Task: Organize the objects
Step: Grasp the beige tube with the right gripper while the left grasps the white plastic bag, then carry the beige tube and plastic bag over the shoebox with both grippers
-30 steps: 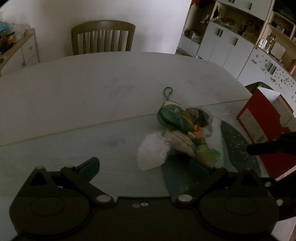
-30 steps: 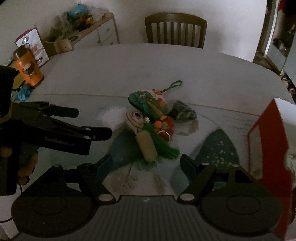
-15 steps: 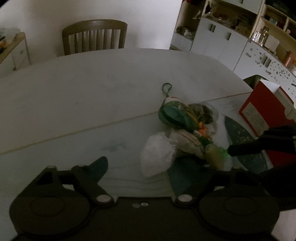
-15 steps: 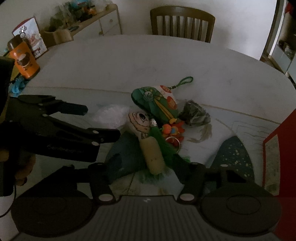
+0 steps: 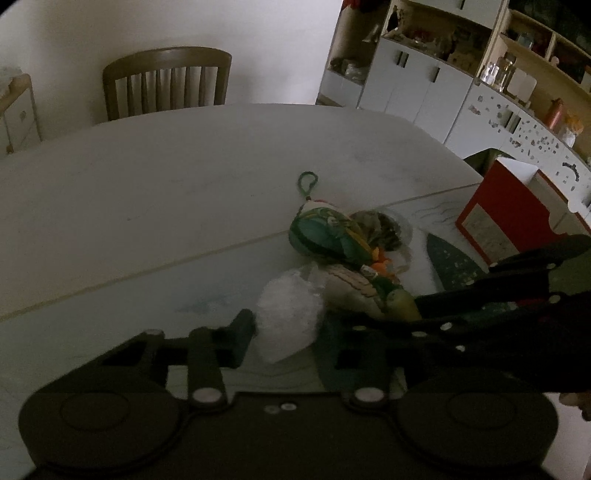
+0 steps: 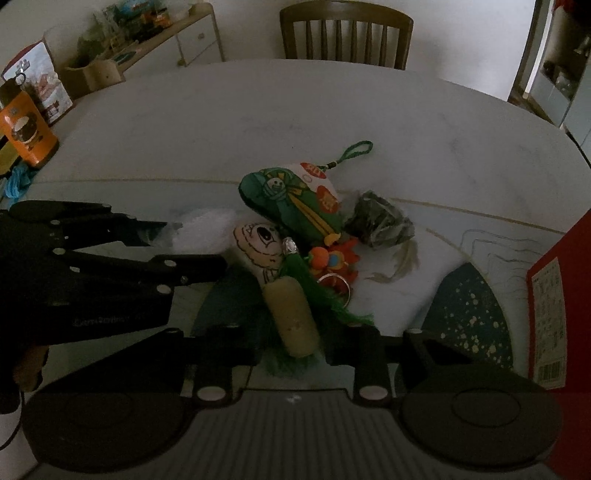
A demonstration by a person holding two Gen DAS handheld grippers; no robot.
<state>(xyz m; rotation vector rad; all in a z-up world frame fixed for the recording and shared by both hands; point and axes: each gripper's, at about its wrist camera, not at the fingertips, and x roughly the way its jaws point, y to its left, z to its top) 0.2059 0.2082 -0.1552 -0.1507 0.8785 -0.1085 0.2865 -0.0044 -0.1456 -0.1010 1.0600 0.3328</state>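
A pile of small things lies mid-table: a white crumpled bag (image 5: 288, 314), a green heart-shaped sachet (image 6: 295, 199) with a cord loop, a cartoon-face plush (image 6: 258, 240), an orange charm (image 6: 332, 258), a dark wrapped bundle (image 6: 380, 221) and a yellow-green cylinder charm (image 6: 290, 314) with a green tassel. My left gripper (image 5: 288, 332) has the white bag between its fingers; its jaws are closing and the pads touch the bag. My right gripper (image 6: 291, 350) straddles the cylinder charm, its jaws closing on the charm and its tassel.
A red box (image 6: 554, 314) stands at the right table edge. At the far left are an orange can (image 6: 27, 133) and a carton. A wooden chair (image 6: 347, 33) stands behind the pale table (image 6: 221, 122). White cabinets (image 5: 424, 85) line the right wall.
Both grippers' jaws have narrowed from wide apart. The right gripper has sunk onto the pile, so the cylinder charm now lies between its fingers. The left one has closed around the white bag.
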